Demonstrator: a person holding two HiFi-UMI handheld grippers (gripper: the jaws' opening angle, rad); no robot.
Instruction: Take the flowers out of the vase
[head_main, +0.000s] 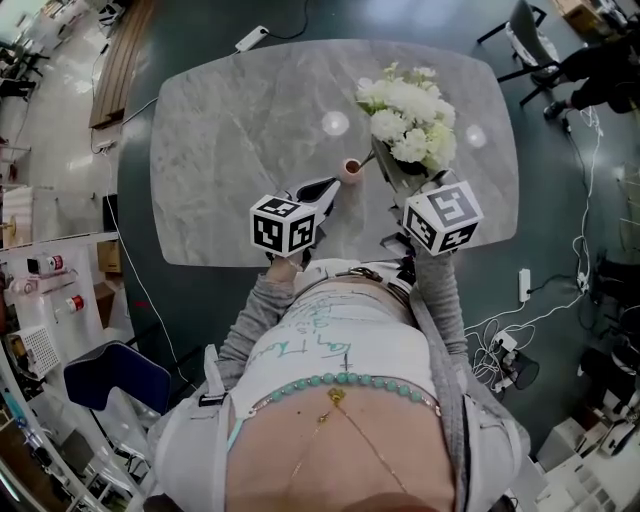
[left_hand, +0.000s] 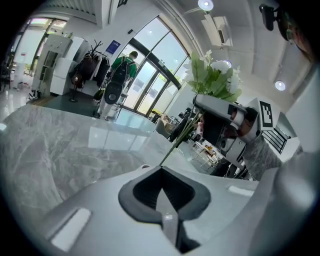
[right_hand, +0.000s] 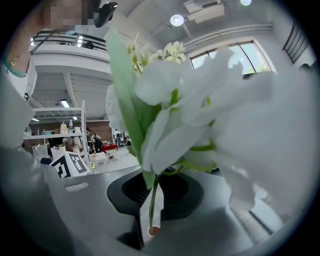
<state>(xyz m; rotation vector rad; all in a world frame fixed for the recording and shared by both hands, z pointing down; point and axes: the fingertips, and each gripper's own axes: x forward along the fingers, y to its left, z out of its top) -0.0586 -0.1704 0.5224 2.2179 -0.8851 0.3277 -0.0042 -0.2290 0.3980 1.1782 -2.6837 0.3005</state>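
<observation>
Though glossy, grey marble table (head_main: 240, 120), dark floor (head_main: 548, 185).

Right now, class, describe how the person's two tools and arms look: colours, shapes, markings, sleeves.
The left tool and right tool have pale grey bodies with dark pads. Each carries a white cube with black square markers. Both sleeves are grey.

Our left tool (left_hand: 160, 172) hides most of the vase (head_main: 351, 168), so we cannot tell whether it grips; blurred flowers (right_hand: 210, 115), cropped rightward, mask the room beyond the right tool (right_hand: 151, 195)
</observation>
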